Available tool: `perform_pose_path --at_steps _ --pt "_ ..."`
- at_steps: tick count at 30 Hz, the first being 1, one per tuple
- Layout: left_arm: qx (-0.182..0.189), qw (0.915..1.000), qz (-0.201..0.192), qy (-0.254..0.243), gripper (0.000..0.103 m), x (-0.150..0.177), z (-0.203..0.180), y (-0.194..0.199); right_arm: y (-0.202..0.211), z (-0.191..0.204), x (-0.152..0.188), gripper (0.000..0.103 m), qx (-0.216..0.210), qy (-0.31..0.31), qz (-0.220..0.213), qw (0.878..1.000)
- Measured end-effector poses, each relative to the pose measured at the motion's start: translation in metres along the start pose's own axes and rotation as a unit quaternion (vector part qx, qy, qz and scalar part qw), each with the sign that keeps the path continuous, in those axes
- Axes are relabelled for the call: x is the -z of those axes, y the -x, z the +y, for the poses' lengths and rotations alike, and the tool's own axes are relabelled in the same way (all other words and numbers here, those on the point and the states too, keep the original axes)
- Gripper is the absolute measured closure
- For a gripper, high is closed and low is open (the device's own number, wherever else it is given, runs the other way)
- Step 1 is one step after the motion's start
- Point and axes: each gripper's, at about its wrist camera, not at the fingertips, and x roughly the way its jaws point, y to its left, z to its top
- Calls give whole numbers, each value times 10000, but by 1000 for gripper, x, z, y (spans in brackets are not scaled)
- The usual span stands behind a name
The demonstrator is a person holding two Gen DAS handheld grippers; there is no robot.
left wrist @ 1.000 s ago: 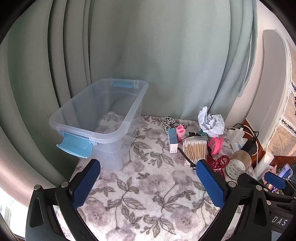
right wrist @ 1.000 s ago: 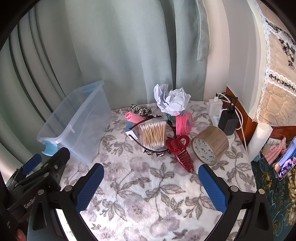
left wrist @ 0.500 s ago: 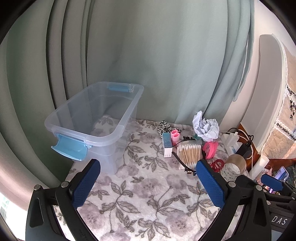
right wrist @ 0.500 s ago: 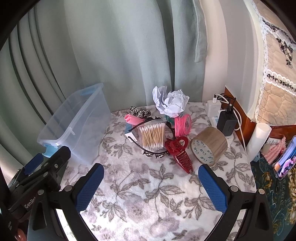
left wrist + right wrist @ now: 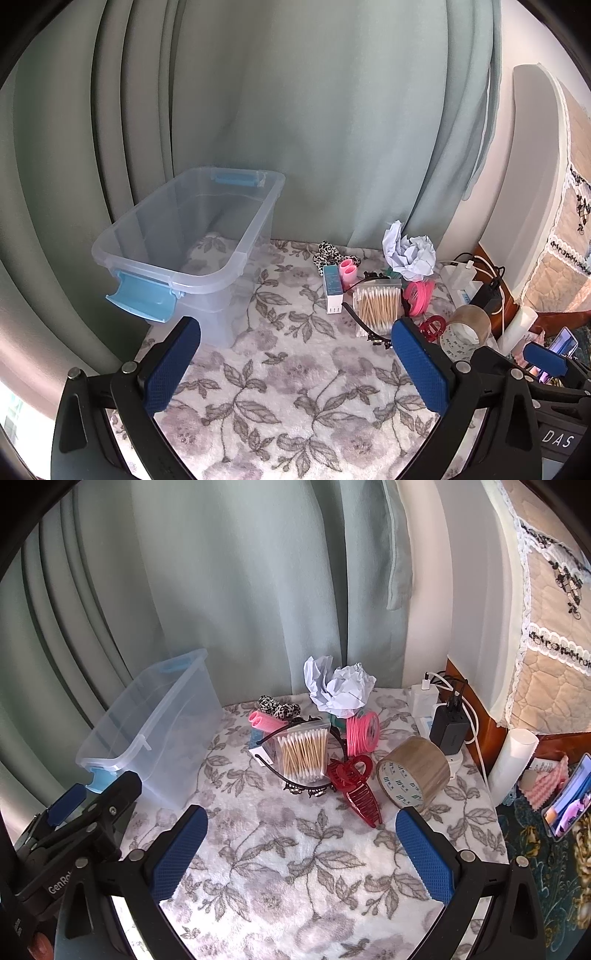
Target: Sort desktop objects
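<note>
Counter (image 5: 295, 849) with floral cloth spans under both sets of fingers. Clear bin (image 5: 192, 251) sits empty, ahead-left of the left gripper (image 5: 295, 363), touching nothing. Clutter pile lies ahead of the right gripper (image 5: 301, 851), between its fingers: tape roll (image 5: 413, 771) nearest the right finger, crumpled paper (image 5: 340, 690) at back, cotton swab bag (image 5: 303, 753) centre, red hair claw (image 5: 354, 786) closest. Both grippers spread wide, holding nothing.

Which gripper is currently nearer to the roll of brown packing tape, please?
The right gripper. The tape roll lies just beyond its right-hand jaw. The left gripper sits further left, in front of the clear bin, with the tape off to its right.
</note>
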Motion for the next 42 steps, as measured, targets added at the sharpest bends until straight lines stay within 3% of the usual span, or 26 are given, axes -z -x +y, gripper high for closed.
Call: perform_pose_path --at_steps 26,42 --pt "63 9999 43 -149 0 0 -17 -3 2 -16 1 0 -26 -110 -26 9999" --pt "748 9955 552 -156 0 13 -50 -52 -16 -71 0 0 -44 -368 -132 9992"
